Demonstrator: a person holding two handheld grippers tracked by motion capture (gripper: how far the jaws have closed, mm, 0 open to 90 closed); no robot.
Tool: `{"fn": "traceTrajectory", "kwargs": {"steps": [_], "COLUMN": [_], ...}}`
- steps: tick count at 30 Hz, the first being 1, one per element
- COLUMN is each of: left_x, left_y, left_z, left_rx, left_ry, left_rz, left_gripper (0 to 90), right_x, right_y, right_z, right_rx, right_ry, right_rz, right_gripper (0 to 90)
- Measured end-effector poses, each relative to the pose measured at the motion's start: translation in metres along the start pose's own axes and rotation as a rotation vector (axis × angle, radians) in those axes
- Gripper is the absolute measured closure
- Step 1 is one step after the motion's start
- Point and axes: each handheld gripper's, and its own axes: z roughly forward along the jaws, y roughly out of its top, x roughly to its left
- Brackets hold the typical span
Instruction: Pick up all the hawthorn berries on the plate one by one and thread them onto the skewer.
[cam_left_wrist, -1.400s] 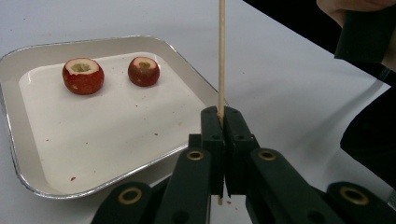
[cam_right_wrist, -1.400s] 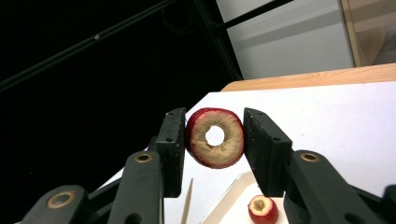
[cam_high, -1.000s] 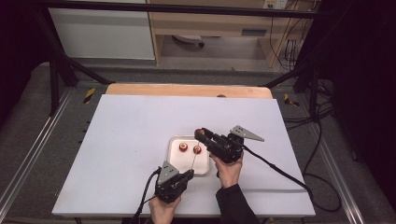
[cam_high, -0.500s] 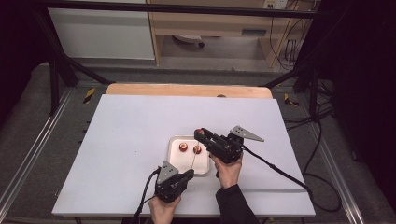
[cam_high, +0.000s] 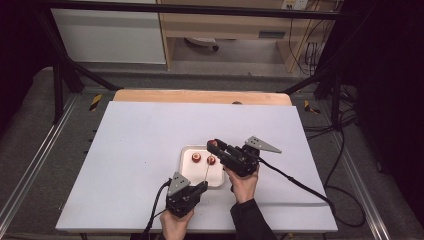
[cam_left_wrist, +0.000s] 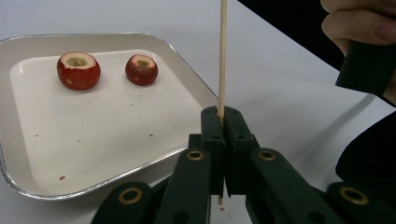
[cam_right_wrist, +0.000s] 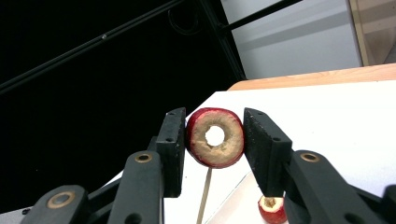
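Sitting on the big white table (cam_high: 125, 165) is a shiny tray (cam_left_wrist: 28, 186) with two little red fruits (cam_left_wrist: 78, 70) on it. The right gripper (cam_right_wrist: 215, 140) holds a third red fruit with a hole (cam_right_wrist: 215, 137) up above the tray, its jaws pinching it from both sides. The left gripper (cam_left_wrist: 220, 116) has its jaws pressed together on a thin wooden stick (cam_left_wrist: 222, 51), which stands straight up just beside the tray.
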Motion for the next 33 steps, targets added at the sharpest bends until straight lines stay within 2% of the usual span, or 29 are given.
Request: {"fn": "traceTrajectory", "kwargs": {"steps": [5, 8, 13, 18, 20, 23, 30, 32, 33], "left_x": [0.0010, 0.0010, 0.0006, -0.0057, -0.0072, -0.0050, -0.0029, -0.0035, -0.0036], "left_y": [-0.0009, -0.0015, -0.0017, -0.0028, -0.0019, -0.0014, -0.0012, -0.0013, -0.0012], "left_z": [-0.0012, -0.0021, -0.0029, 0.0002, 0.0010, 0.0007, 0.0016, 0.0020, 0.0015], "left_rx": [-0.016, -0.024, -0.029, -0.022, -0.022, -0.024, -0.020, -0.015, -0.028], "left_ry": [0.001, 0.001, 0.000, -0.023, -0.030, -0.015, -0.015, -0.031, -0.035], "left_rz": [-0.022, -0.021, -0.023, -0.017, -0.027, -0.028, -0.035, -0.046, -0.043], "left_gripper": [88.4, 88.3, 88.4, 88.4, 88.4, 88.4, 88.4, 88.5, 88.5], "right_x": [0.0018, 0.0025, 0.0025, 0.0032, 0.0030, 0.0033, 0.0033, 0.0029, 0.0023], "right_y": [-0.0001, 0.0003, 0.0013, -0.0016, -0.0036, -0.0054, -0.0028, -0.0027, -0.0030], "right_z": [-0.0015, -0.0030, -0.0040, -0.0041, -0.0030, -0.0026, -0.0070, -0.0079, -0.0083], "right_rx": [-0.012, -0.014, -0.011, -0.017, -0.012, -0.020, -0.005, -0.002, -0.003], "right_ry": [0.003, 0.001, -0.003, 0.001, -0.005, -0.006, -0.004, -0.008, -0.010], "right_rz": [-0.010, -0.022, -0.012, -0.006, -0.008, -0.016, -0.003, -0.005, -0.008], "right_gripper": [61.0, 61.0, 61.0, 61.1, 61.1, 61.1, 61.1, 61.1, 61.1]}}
